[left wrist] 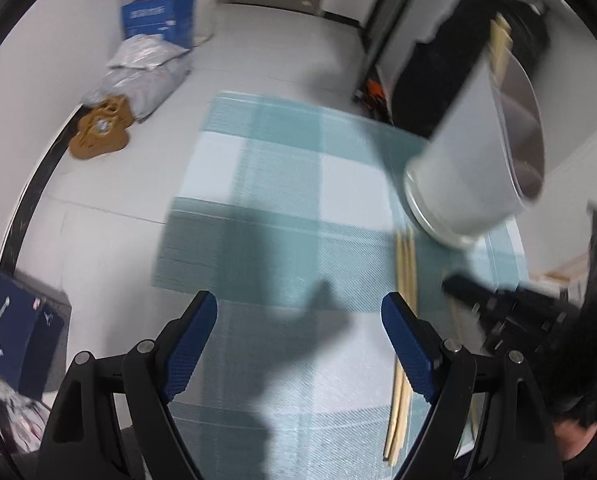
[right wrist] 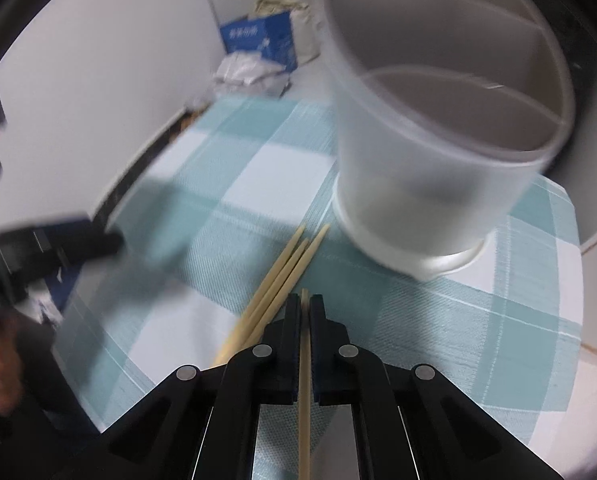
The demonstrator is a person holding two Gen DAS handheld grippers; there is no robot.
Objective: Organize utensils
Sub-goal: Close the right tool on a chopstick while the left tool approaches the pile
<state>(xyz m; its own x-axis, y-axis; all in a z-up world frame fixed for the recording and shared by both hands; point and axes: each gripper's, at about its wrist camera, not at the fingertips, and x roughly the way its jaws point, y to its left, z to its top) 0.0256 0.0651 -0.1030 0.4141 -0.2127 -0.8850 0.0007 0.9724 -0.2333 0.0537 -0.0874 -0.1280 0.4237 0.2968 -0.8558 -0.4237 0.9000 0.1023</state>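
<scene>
- Between my right gripper [right wrist: 305,300] jaws — clenched — sits one chopstick [right wrist: 304,380].
- Holder [right wrist: 430,152] at one o'clock: I should lift, tip it upright.
- Left gripper [left wrist: 298,320] hangs released — empty.

Cloth [left wrist: 282,184] teal-and-white check. Utensil holder [right wrist: 430,176] frosted white, grey inside. Chopsticks [right wrist: 286,264] pale wood. Left gripper [left wrist: 298,320] black, blue textured pads [left wrist: 190,344]. Slippers [left wrist: 102,128] tan. Box [left wrist: 158,20] blue, white print.
</scene>
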